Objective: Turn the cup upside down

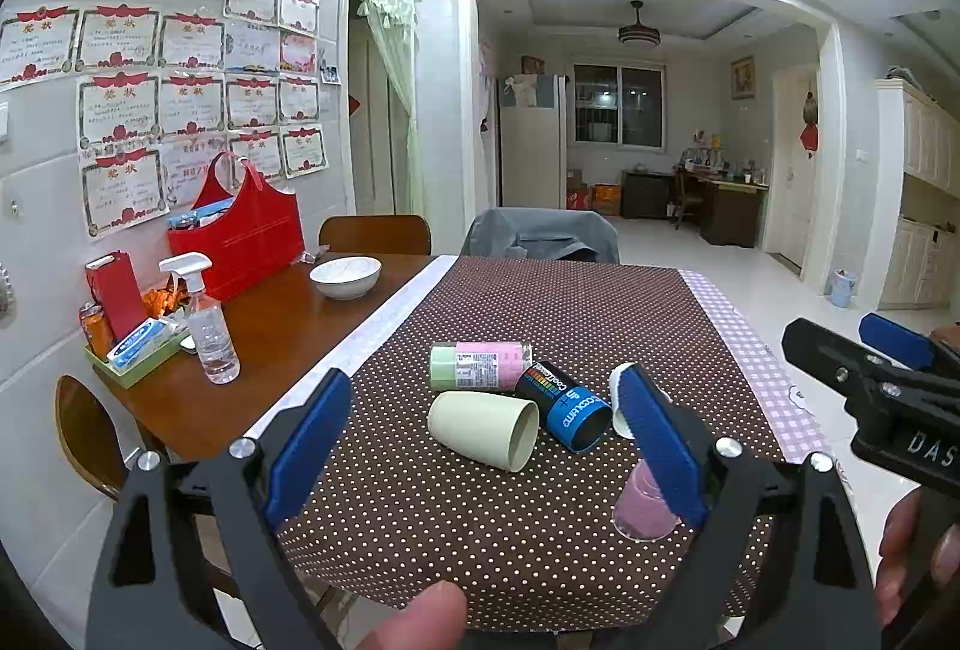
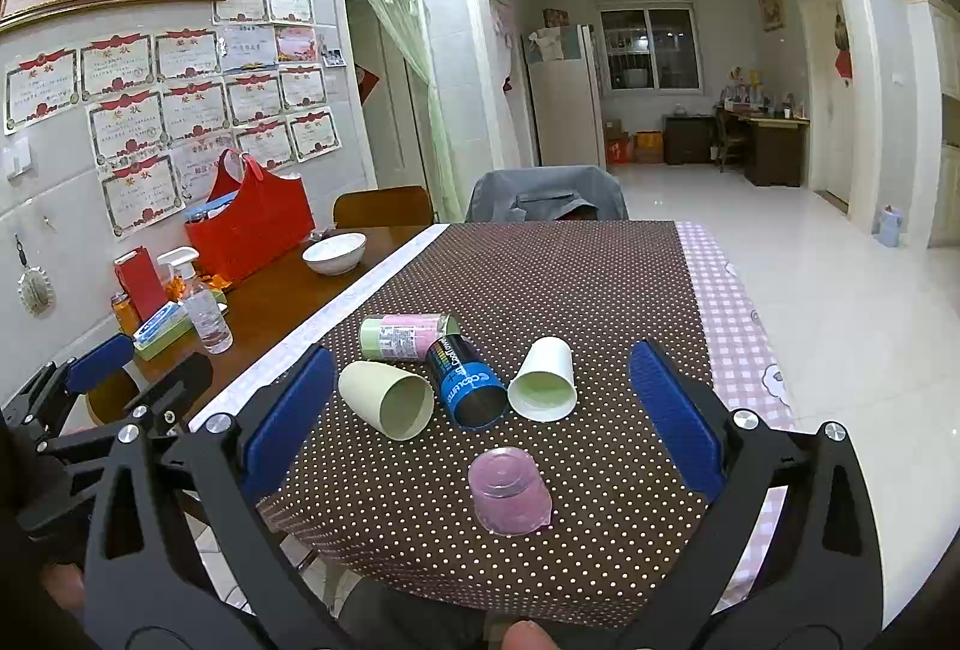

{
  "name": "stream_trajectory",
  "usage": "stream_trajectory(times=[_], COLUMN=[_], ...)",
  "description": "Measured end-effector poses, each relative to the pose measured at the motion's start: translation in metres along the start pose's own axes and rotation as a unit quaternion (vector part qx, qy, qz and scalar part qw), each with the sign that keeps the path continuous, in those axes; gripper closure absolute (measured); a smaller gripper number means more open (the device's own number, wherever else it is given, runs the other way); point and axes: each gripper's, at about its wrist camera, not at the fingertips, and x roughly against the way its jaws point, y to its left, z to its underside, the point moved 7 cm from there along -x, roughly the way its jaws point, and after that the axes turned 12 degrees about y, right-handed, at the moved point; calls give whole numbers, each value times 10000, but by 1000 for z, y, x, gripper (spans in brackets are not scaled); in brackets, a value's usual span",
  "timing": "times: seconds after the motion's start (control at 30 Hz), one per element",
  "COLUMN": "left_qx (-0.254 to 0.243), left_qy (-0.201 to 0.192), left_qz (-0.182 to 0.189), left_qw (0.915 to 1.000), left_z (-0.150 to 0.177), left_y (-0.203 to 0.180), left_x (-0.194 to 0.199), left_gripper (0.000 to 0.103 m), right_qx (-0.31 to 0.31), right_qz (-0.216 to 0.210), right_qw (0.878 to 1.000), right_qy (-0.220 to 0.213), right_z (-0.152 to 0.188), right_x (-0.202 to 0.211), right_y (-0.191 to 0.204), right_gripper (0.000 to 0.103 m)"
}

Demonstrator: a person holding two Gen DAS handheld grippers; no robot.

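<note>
On the table (image 2: 600,278), four containers form a cluster. The leftmost cup (image 2: 387,398) lies on its side. A can (image 2: 465,380) lies just right of it, a tube (image 2: 408,335) behind both. A second toppled cup (image 2: 543,380) lies right of the can. An inverted cup (image 2: 510,491) stands nearest. A bowl (image 2: 334,252) sits far left.

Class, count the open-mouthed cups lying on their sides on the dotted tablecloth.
2. A cream cup lies left of the blue can; a white cup lies right of it. The pink cup already stands upside down.

Three cups (image 2: 387,398) (image 2: 543,380) (image 2: 510,491), two cans (image 2: 408,335) (image 2: 468,383), one bowl (image 2: 334,252), one spray bottle (image 2: 201,302).
</note>
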Motion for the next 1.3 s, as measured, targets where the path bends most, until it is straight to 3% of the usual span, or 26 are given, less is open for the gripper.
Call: stream_trajectory(times=[0.93, 1.3], left_qx=[64, 156], left_qy=[-89, 59], left_qz=[-18, -137], left_qw=[9999, 9998], left_z=[0, 0], left_y=[4, 9], left_x=[1, -4], left_gripper=[14, 14], right_qx=[-85, -89], right_qz=[-37, -41], right_qw=[9998, 9998], right_qy=[164, 170], right_z=[5, 5], right_x=[-11, -11], right_y=[-3, -4], right_gripper=[6, 6])
